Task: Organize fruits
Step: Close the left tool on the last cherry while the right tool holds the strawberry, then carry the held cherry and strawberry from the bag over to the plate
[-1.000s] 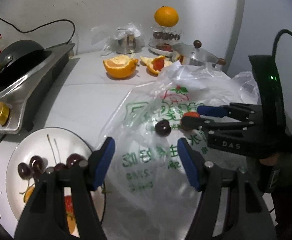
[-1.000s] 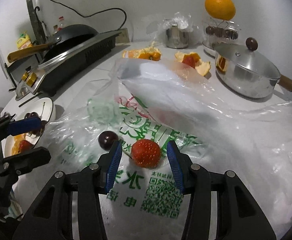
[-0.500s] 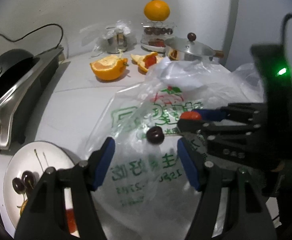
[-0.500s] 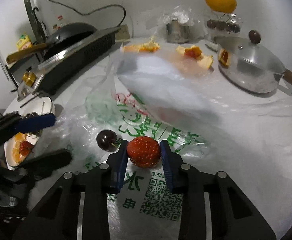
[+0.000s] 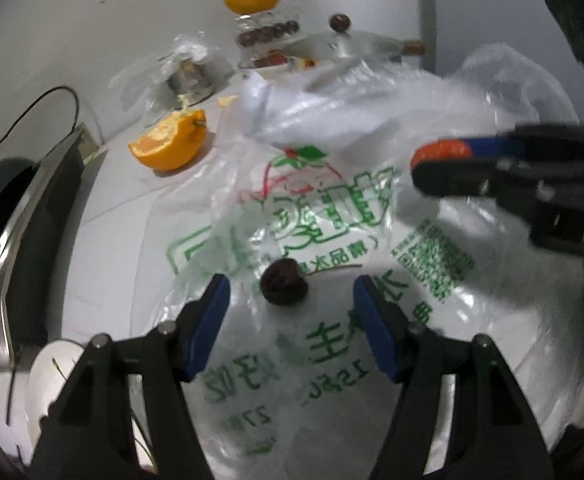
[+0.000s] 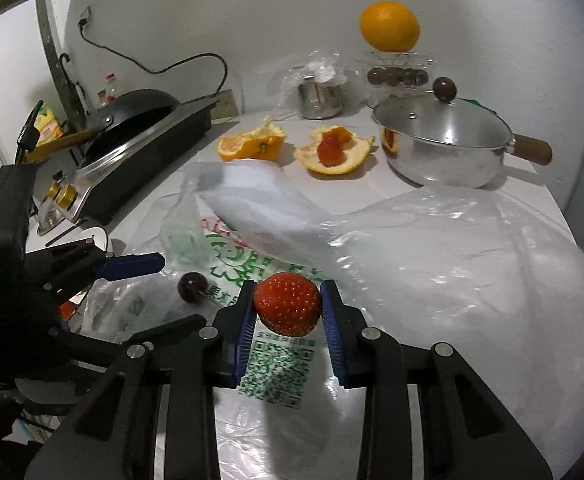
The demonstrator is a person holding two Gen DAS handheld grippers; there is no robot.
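Observation:
My right gripper [image 6: 288,312] is shut on a red strawberry [image 6: 287,309] and holds it above the printed plastic bag [image 6: 411,280]; it shows at the right in the left wrist view [image 5: 441,156]. A dark cherry [image 5: 284,287] with a stem lies on the bag [image 5: 331,220], between and just ahead of my open left gripper's [image 5: 290,320] blue fingertips. The cherry [image 6: 192,287] and the left gripper [image 6: 132,266] show at the left in the right wrist view.
A white plate [image 5: 48,376] sits at the lower left. A stove with a black pan [image 6: 140,128] stands left. Orange halves and peel [image 6: 252,146], a steel pot [image 6: 443,148], a steel cup [image 6: 319,98] and a fruit stand topped by an orange [image 6: 389,26] are at the back.
My right gripper closed on the strawberry and lifted it off the bag. My left gripper moved forward from the plate until the cherry lay between its fingertips.

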